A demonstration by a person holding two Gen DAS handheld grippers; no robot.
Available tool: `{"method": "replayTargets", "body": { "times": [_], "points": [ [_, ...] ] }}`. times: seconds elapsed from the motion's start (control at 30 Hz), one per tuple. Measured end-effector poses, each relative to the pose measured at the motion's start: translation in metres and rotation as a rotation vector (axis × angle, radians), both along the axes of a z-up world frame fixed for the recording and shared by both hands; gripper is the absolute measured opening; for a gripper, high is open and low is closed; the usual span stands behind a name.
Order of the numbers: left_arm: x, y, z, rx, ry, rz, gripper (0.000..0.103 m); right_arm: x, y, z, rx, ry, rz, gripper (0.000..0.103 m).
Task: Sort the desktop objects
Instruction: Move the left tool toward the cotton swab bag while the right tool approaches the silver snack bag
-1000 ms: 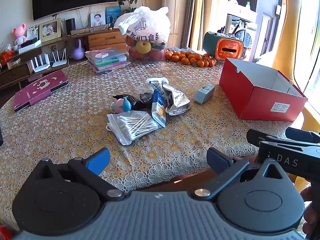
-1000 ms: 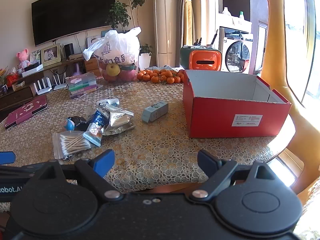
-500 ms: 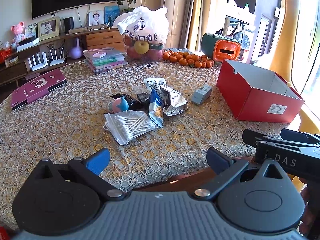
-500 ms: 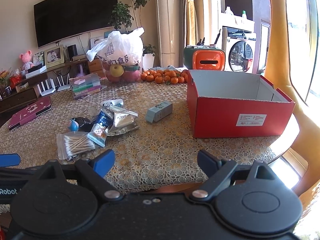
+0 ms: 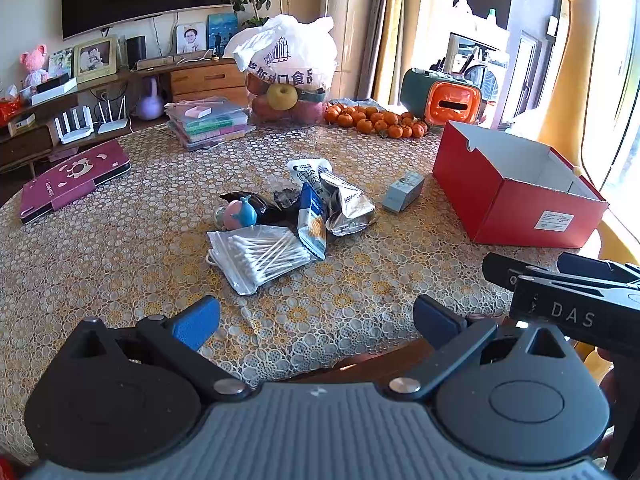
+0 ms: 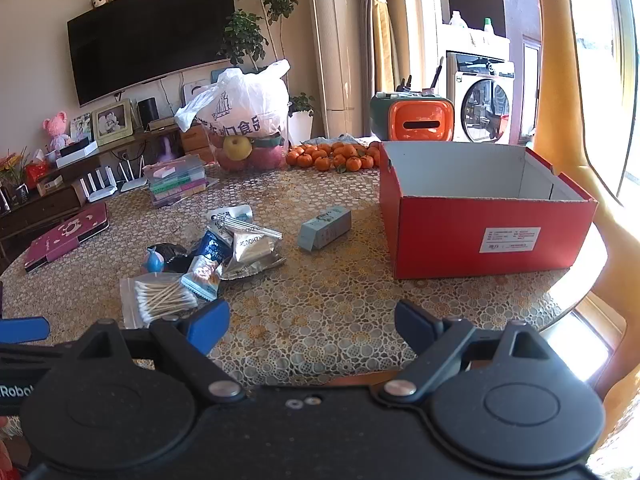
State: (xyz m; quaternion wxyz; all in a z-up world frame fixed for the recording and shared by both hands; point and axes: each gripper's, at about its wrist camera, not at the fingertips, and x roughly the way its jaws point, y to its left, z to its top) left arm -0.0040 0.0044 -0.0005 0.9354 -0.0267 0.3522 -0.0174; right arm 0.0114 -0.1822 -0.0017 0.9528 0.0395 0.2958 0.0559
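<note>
A heap of small items lies mid-table: a clear bag of cotton swabs (image 5: pixel 260 254) (image 6: pixel 160 300), a blue snack packet (image 5: pixel 312 220) (image 6: pixel 204 264), a silver foil pouch (image 5: pixel 348 208) (image 6: pixel 250 250), a pink and blue whale toy (image 5: pixel 240 214) (image 6: pixel 154 260). A pale blue carton (image 5: pixel 402 192) (image 6: pixel 324 228) lies beside an open red box (image 5: pixel 516 196) (image 6: pixel 480 232). My left gripper (image 5: pixel 316 320) hovers open over the near table edge, short of the swabs. Beside it my right gripper (image 6: pixel 312 324) is open too, holding nothing.
At the back stand a white bag of fruit (image 5: pixel 286 76), a row of tangerines (image 5: pixel 372 118), stacked plastic cases (image 5: pixel 208 122) and an orange and green container (image 5: pixel 440 100). A maroon notebook (image 5: pixel 76 178) lies far left. A yellow giraffe figure (image 6: pixel 560 92) rises right of the table.
Both grippers have lifted slightly, so the table items sit a little lower in each view. Jaws stay open; nothing on the table has moved.
</note>
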Motion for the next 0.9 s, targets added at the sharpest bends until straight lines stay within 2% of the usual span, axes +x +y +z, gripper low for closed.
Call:
{"method": "replayTargets", "body": {
  "times": [0.17, 0.33, 0.9],
  "points": [
    [0.006, 0.005, -0.002, -0.019, 0.003, 0.001, 0.103, 0.008, -0.001, 0.002, -0.003, -0.004, 0.028, 0.09],
    [0.015, 0.011, -0.004, -0.022, -0.004, 0.007, 0.103, 0.019, 0.004, 0.006, -0.047, -0.024, 0.077, 0.09],
    [0.058, 0.027, -0.022, -0.003, -0.012, 0.051, 0.103, 0.066, 0.009, -0.009, -0.074, 0.021, 0.134, 0.088]
  ]
}}
